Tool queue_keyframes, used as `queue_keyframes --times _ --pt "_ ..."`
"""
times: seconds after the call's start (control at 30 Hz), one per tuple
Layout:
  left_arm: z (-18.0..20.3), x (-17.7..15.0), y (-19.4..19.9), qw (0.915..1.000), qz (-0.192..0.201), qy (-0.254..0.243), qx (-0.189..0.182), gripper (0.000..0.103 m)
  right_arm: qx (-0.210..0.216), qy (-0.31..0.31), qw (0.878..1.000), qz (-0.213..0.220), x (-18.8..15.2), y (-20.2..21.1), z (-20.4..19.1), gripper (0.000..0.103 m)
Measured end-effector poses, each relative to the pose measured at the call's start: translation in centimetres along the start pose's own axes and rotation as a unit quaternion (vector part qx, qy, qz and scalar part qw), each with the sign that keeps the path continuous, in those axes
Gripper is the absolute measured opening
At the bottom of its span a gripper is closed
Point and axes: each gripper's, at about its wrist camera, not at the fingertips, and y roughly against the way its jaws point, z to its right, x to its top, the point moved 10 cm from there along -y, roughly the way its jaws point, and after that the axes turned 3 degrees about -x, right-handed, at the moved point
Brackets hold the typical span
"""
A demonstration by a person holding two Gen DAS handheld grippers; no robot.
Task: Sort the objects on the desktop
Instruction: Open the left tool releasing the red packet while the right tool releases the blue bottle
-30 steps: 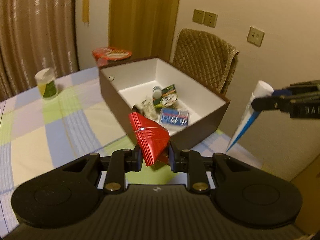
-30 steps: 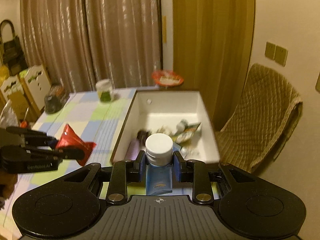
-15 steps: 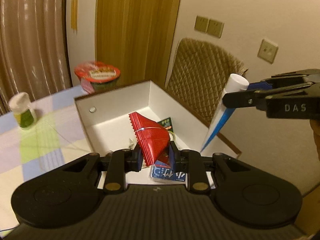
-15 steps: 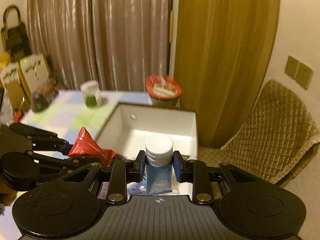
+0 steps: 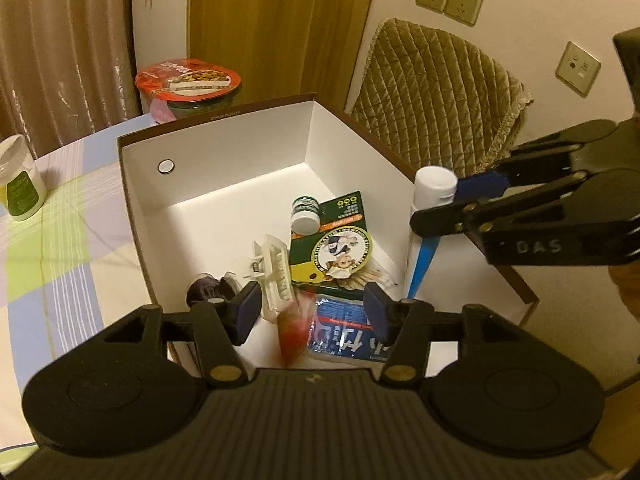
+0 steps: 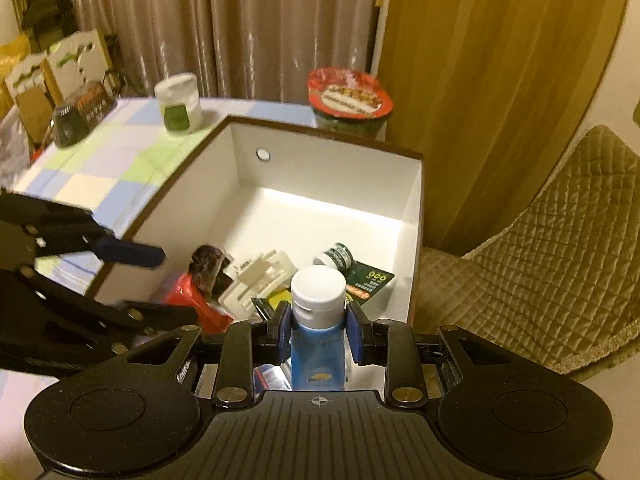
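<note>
Checkered surface point(image 5: 60, 264) under brown box point(image 5: 224, 120); left gripper point(image 5: 310, 308) fingers just spread, red packet point(image 5: 294, 332) loose; right gripper point(image 6: 319, 330) clenching blue tube point(image 6: 318, 356).

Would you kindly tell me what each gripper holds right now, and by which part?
The right gripper clamps the blue tube just below its white cap. The left gripper, jaws just opened, holds nothing; the red packet is dropping free.

A brown box point(image 5: 224, 118) with a white inside is seen on a tablecloth point(image 5: 64, 248) checked in green, blue and cream. A red packet point(image 5: 294, 330), a blue tube point(image 6: 318, 354) with a white cap, and an olive quilted chair cover point(image 5: 436, 96) are shown.
</note>
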Motion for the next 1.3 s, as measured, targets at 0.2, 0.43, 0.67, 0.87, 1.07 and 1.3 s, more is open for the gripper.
queue_keyframes --times 0.2,0.43,0.67,0.87,1.07,1.3 --pt "-1.0 0.2 0.5 0.9998 0.004 -0.001 0.02 0.051 0.006 0.013 1.0 -0.018 -0.2 -2.4 -0.3 0.028" --pt "-1.6 0.4 1.2 0.9994 0.011 0.0 0.032 0.051 0.021 0.004 1.0 -0.013 0.4 -3.7 -0.5 0.028" --pt "-1.8 0.3 1.5 0.9993 0.014 0.002 0.035 0.052 0.038 -0.018 0.999 0.01 1.2 -3.0 -0.5 0.029" --pt "-1.8 0.1 1.9 0.9992 0.017 0.001 0.036 0.054 0.039 -0.037 0.998 0.032 1.5 -1.6 0.0 0.029" --pt "-1.5 -0.1 2.7 0.999 0.022 0.0 0.038 0.057 0.041 -0.085 0.994 0.049 0.7 0.4 0.4 0.035" --pt "-1.0 -1.0 4.1 0.9983 0.025 0.006 0.052 0.068 0.029 -0.104 0.991 0.075 -0.7 3.0 -0.5 0.103"
